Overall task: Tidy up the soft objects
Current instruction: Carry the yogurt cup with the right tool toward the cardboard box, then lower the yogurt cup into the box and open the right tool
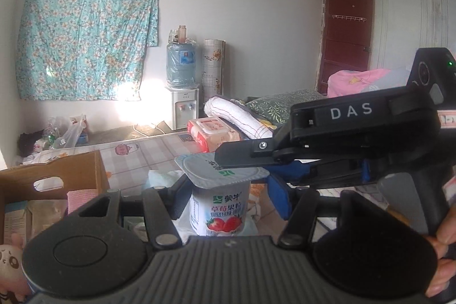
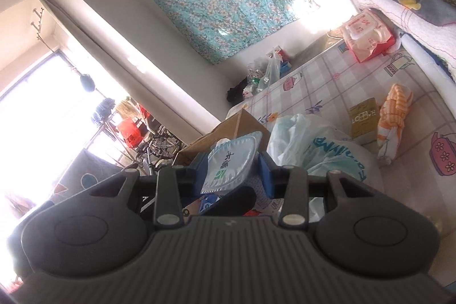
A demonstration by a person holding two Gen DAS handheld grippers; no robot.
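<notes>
The strawberry yogurt cup (image 1: 218, 214) is up in the air, above the checked sheet (image 1: 148, 158) on the bed. It stands upright, and its foil lid (image 1: 199, 170) is on top. The left gripper (image 1: 225, 198) pinches the cup from both sides, one finger on the left and one on the right. The right gripper (image 2: 232, 171) comes in from the right side, and its fingers (image 1: 236, 155) lie flat across the lid. From its own camera, its blue pads (image 2: 266, 170) sit on both sides of the cup (image 2: 228, 161), right up against the lid's edges. It looks like a pinch, but I cannot tell for sure. A hand (image 1: 444, 250) shows at the right edge. Just under the cup is a soft plastic bag (image 2: 313, 147). To the left is an open cardboard box (image 1: 51, 175). Near the left corner is a pink plush toy (image 1: 10, 269). Farther right on the sheet lie a yellow carton (image 2: 363, 118) and an orange striped cloth (image 2: 394, 116). Far back are a pack of wipes (image 1: 215, 131), a rolled white towel (image 1: 236, 116) and a water dispenser (image 1: 182, 81).
</notes>
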